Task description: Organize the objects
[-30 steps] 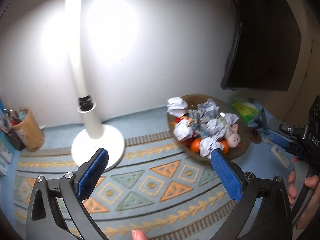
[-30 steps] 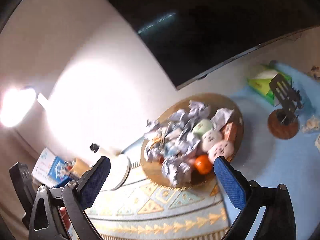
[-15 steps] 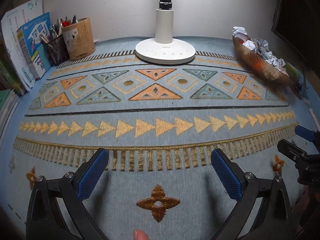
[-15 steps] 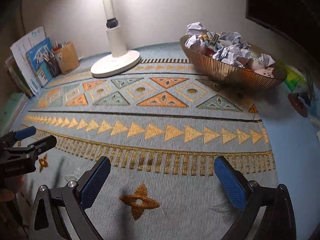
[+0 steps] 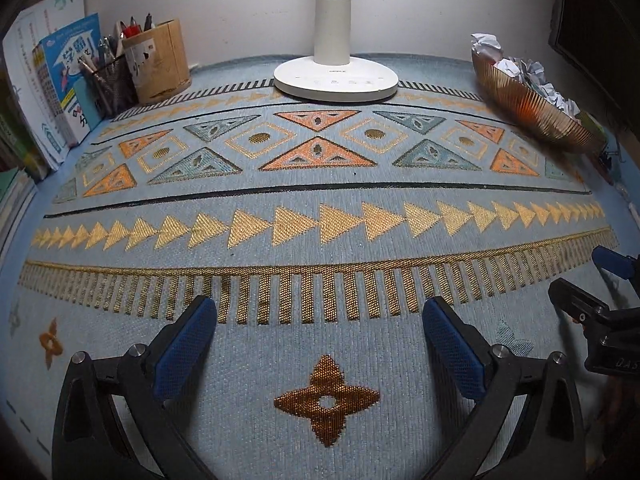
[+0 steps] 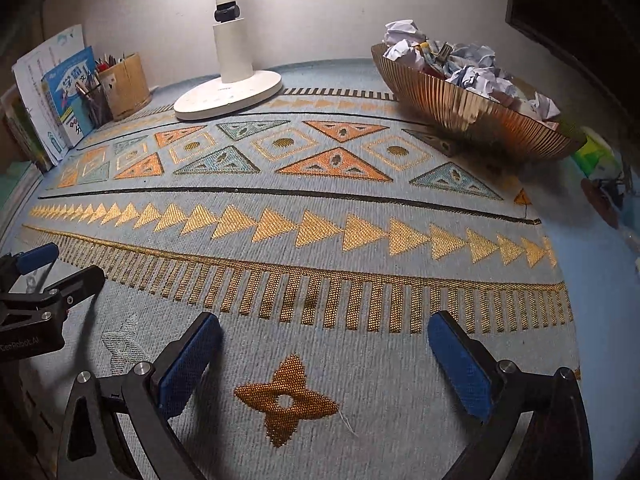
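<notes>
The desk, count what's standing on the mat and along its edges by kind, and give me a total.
Desk lamp: 1
Ribbed copper bowl holding crumpled paper: 1
Pen holders: 2, wooden cup and black mesh cup
Hand-held grippers: 2, left hand-held gripper and right hand-held gripper, both open
Total: 6
The upright books at the left edge overlap too much to count.

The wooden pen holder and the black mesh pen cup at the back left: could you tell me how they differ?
The wooden pen holder is tan, solid-walled and the larger; the black mesh pen cup is dark, see-through and smaller. The wooden one stands nearer the wall, the mesh one in front, beside the books. Both stand upright and hold pens.
</notes>
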`<state>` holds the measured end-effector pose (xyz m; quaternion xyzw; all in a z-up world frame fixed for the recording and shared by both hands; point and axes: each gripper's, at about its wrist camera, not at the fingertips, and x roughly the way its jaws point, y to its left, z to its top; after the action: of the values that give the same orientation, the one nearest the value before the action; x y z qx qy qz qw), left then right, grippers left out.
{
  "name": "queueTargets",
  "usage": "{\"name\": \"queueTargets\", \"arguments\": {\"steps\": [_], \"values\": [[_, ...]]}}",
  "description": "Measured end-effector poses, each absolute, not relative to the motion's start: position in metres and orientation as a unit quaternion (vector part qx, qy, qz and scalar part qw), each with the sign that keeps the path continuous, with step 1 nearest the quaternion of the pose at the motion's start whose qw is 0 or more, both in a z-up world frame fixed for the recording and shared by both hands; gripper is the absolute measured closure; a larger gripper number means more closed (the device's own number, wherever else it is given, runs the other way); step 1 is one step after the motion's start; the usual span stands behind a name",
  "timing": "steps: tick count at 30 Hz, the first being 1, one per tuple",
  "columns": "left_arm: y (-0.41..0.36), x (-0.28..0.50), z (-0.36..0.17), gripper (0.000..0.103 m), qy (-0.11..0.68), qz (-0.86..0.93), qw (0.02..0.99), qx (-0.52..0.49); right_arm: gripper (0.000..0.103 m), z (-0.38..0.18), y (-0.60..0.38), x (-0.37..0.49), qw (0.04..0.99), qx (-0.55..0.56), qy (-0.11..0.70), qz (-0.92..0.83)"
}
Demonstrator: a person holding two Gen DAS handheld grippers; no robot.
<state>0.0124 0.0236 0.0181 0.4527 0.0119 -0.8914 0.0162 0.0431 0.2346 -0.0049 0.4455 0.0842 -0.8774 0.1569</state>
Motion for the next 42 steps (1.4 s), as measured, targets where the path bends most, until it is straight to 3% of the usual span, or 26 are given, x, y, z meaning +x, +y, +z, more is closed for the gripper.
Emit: {"name": "queueTargets", "arguments": {"steps": [42], "values": [[0.0228, 0.0119, 0.0176, 0.000, 0.011, -0.892, 0.016, 0.452, 0.000, -0.0045, 0.2352, 0.0450, 0.157, 0.445, 0.084, -0.878]]}}
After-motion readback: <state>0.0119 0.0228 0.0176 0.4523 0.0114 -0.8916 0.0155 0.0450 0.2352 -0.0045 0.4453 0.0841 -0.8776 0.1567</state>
